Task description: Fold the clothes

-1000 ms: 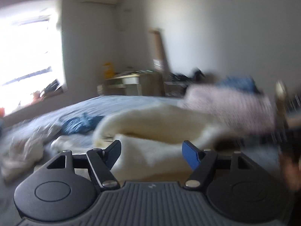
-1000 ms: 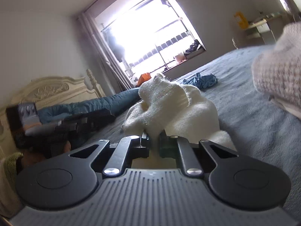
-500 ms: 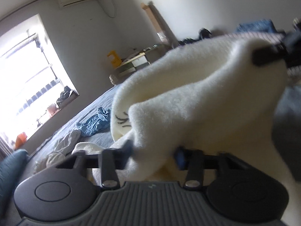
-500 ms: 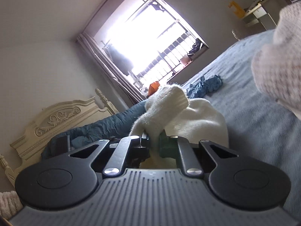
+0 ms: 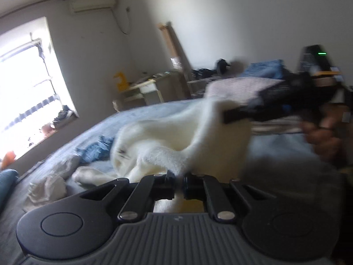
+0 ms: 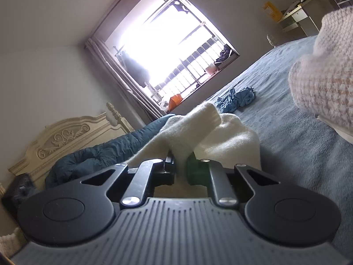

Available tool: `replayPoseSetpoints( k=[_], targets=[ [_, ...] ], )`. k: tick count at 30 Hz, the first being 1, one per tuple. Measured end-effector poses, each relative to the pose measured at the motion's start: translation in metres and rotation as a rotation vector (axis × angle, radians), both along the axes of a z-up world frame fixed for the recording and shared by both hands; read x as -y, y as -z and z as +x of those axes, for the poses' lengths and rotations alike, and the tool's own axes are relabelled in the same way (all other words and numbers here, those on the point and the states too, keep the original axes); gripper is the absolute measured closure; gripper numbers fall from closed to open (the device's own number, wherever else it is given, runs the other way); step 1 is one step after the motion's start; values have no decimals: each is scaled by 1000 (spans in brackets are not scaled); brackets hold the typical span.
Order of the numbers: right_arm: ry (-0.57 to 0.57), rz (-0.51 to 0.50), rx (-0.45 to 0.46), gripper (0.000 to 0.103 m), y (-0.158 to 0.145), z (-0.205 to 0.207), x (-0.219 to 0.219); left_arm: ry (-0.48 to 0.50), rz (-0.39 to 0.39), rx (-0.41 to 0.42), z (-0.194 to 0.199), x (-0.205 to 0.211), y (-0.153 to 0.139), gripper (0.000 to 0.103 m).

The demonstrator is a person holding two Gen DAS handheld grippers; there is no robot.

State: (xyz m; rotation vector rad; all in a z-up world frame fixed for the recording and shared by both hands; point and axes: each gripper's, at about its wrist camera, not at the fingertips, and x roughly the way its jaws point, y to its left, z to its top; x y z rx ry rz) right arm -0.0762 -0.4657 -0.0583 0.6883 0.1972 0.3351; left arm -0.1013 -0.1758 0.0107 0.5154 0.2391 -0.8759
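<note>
Now the cream fleece garment [image 5: 167,139] is pinched at two places and hangs stretched between them above the blue bed [image 5: 275,154], where a second ago only one corner was held and the rest lay slumped on the bedspread. The left claw [image 5: 179,184], which stood wide open a second ago with the fabric lying between its fingers, has clamped down on a fold of the fleece, its jaws nearly touching with only the cloth between them. The right claw [image 6: 181,172] is as it was, closed tight on another bunched edge of the same garment, and in the left view it shows as a dark blurred shape [image 5: 275,101] carrying the far corner up off the bed, with the person's hand [image 5: 322,137] behind it. That means, as I judge it, the pick-up is done and the garment is ready to be spread or brought over on itself for the first fold. Further out lie a crumpled blue cloth [image 6: 236,98], a pale rumpled piece [image 5: 50,187] near the left edge, and a pinkish knit [image 6: 326,84] close to the right camera.
</note>
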Motion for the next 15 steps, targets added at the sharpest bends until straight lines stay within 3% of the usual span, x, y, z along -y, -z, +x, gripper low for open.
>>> replayPoseSetpoints(
  k=[5,9,11,15],
  targets=[
    [-14,-3,-14,83,-2,-28,-8,42,-59,-129,-35,-24,-4,96],
    [17,27,-43,71,-3,-62,-5,42,-98,-179,-59,-37,5,96],
    [24,77,-50,53,0,-84,-2,52,-96,-181,-68,-42,15,96],
    [-6,148,-129,39,7,-110,-9,63,-86,-179,-80,-44,40,96]
  ],
)
